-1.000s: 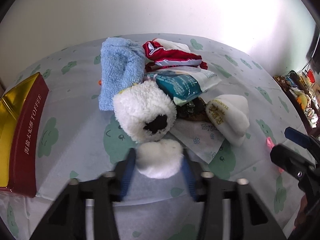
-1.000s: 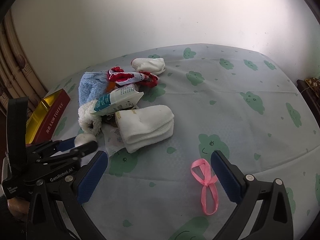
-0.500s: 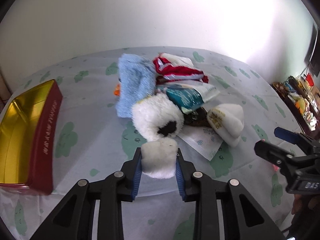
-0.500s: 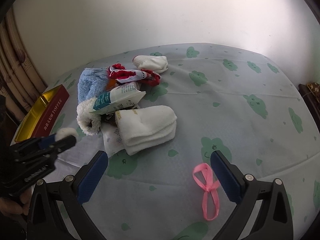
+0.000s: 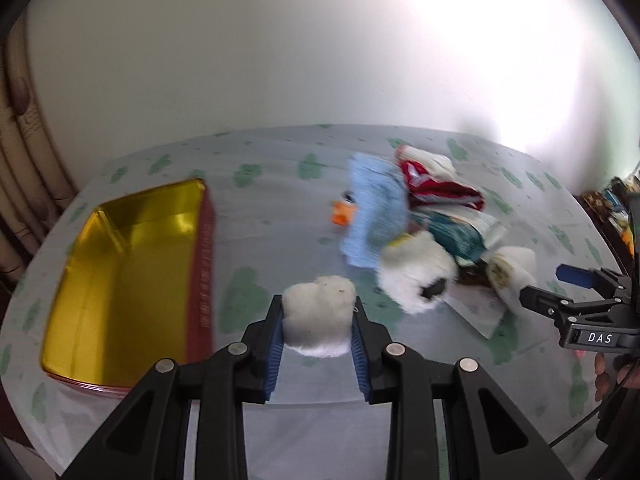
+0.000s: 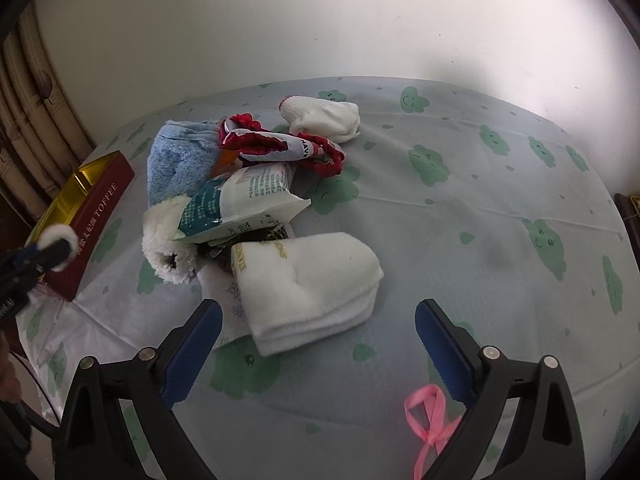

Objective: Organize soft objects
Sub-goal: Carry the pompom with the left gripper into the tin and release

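Left gripper (image 5: 318, 326): both blue ribbed pads pressed against a white cotton puff (image 5: 316, 320), fluffy, lumpy, roughly ball-shaped. One puff, held clear above the cloth, between the tin and the pile.

Right gripper (image 6: 318, 344): jaws wide and closing, nothing between the pads. It hangs over the near end of a folded white towel (image 6: 312, 280), thick terry, stacked in layers, gold lettering on one edge. One pink ribbon (image 6: 430, 424), thin satin tied in a loop, lies on the cloth by the right finger.

Table cloth (image 6: 460, 208): pale, thin, creased, printed with green smiling clouds.

Pile just beyond the towel, items touching and overlapping:
- one white fleecy sock or mitt (image 6: 168, 248), shaggy, with a dark opening at its end;
- one plastic packet (image 6: 244, 204), teal and white, printed, crinkled, lying on top of the fleecy piece;
- a flat white printed sheet (image 6: 224, 300) under the towel's edge;
- one light blue towel (image 6: 180, 160), plush, folded;
- one red and white garment (image 6: 280, 148), ruffled red trim;
- one small orange item (image 5: 343, 213), blurred, beside the blue towel.

Farthest: one white knit sock (image 6: 324, 118), lying a little apart.

Left side: one open rectangular tin (image 5: 124, 276), dark red outside with "TOFFEE" lettering, shiny gold inside.
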A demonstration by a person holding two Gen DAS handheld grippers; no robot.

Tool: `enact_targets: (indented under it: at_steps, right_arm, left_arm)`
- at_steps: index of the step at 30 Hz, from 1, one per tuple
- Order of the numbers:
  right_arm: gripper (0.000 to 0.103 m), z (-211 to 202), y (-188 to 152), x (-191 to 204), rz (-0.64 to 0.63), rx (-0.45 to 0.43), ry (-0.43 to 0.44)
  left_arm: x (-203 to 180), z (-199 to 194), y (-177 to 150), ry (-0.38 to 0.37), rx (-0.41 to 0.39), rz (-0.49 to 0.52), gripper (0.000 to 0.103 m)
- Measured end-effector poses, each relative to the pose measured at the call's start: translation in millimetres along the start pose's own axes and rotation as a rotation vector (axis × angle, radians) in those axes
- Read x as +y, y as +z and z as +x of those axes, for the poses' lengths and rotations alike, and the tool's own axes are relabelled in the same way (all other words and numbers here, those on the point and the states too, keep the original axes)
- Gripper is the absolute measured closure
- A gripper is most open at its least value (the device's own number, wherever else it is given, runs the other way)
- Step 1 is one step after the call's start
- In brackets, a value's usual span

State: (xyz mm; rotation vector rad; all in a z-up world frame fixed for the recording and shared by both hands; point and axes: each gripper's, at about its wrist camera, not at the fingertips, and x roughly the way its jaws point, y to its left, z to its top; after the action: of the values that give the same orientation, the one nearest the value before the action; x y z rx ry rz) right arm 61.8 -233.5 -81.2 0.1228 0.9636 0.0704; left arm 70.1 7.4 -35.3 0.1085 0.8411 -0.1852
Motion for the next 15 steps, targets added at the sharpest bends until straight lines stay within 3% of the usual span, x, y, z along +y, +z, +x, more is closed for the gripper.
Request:
enact_targets:
  at_steps: [8, 15]
  right_arm:
    - [0.009, 20, 7, 2, -0.018, 0.027, -0.002]
    - [0.014, 30, 10, 5, -0.027, 0.042, -0.001]
  left_arm:
    - [59, -5, 14, 0.092, -0.011, -0.059, 0.073]
    - [120, 5, 24, 0.145, 0.015, -0.176, 0.073]
